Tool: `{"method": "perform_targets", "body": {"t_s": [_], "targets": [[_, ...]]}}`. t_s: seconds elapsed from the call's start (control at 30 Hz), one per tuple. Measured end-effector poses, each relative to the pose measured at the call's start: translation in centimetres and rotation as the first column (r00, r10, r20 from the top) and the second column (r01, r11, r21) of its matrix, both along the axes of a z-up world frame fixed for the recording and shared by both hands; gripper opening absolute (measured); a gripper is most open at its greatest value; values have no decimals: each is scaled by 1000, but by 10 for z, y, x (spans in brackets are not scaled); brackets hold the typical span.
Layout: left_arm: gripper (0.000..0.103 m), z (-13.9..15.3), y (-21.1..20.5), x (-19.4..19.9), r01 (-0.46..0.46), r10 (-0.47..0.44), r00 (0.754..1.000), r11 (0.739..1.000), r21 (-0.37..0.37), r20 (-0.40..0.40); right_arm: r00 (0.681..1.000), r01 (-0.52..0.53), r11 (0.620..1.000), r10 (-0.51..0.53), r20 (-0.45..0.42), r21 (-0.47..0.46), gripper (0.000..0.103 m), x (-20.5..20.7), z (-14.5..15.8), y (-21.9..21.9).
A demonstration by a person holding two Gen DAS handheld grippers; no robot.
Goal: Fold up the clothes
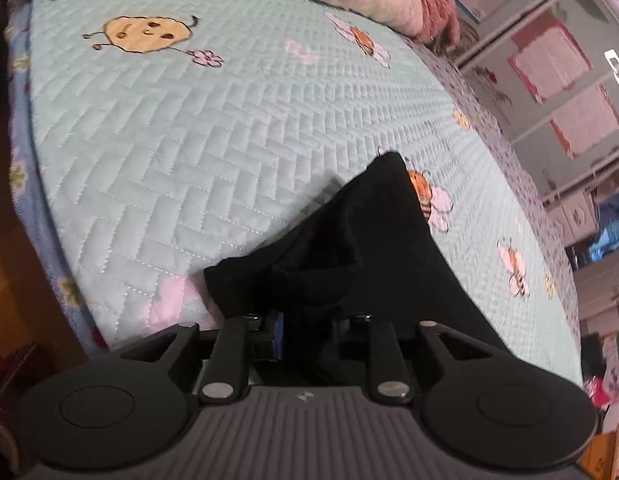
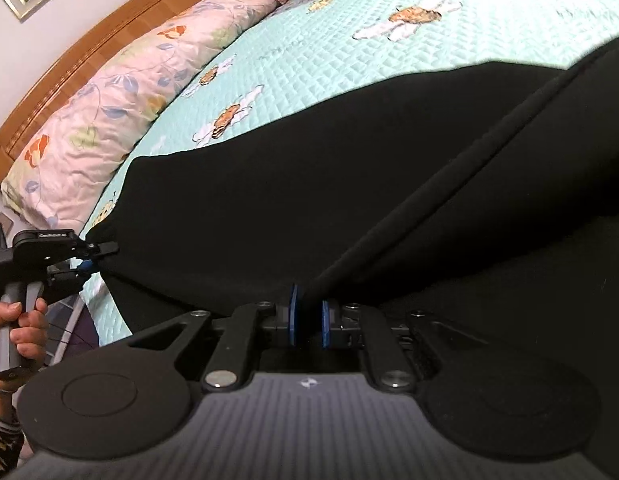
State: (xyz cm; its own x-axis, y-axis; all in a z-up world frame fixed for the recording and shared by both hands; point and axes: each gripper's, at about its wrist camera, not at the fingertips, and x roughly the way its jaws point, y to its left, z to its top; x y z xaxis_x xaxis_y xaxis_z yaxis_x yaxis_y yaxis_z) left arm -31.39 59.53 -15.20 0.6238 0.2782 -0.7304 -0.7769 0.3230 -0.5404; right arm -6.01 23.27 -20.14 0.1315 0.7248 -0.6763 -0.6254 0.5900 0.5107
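The black garment point(image 2: 309, 184) lies spread on the bed point(image 2: 309, 52). The right gripper point(image 2: 308, 312) pinches its fold; the left gripper point(image 1: 305, 330) holds its corner.

One black garment point(image 2: 349, 168) — two grippers — one quilt point(image 1: 213, 120), one floral pillow point(image 2: 121, 92)

The soft black cloth garment point(image 2: 349, 184) runs off the right and lower edges of the right wrist view — its full shape cannot be told. In the left wrist view it drapes over the left tongs point(image 1: 305, 338), hiding the right-hand blue pad. Shelves at upper right point(image 1: 557, 64) are blurred.
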Motion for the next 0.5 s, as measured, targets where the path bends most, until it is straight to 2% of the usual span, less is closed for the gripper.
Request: {"method": "perform_targets", "body": {"t_s": [0.07,0.17,0.3,0.5], "targets": [[28,5,1,-2,-15,15,1000,1000,1,5,1000,10,1000,-10,-20,20,14,2,-4,-4],[29,11,-2,5,14,-13,1000,1000,24,-28,997,36,998,-32,-70,59,15,6,-7,-10],[29,7,-2,9,35,-34,998,999,24,-56,991,64,993,-52,-123,95,15,12,-10,-18],[30,-4,2,-1,13,-13,1000,1000,-5,5,987,80,989,-60,-151,124,18,13,-10,-22]]}}
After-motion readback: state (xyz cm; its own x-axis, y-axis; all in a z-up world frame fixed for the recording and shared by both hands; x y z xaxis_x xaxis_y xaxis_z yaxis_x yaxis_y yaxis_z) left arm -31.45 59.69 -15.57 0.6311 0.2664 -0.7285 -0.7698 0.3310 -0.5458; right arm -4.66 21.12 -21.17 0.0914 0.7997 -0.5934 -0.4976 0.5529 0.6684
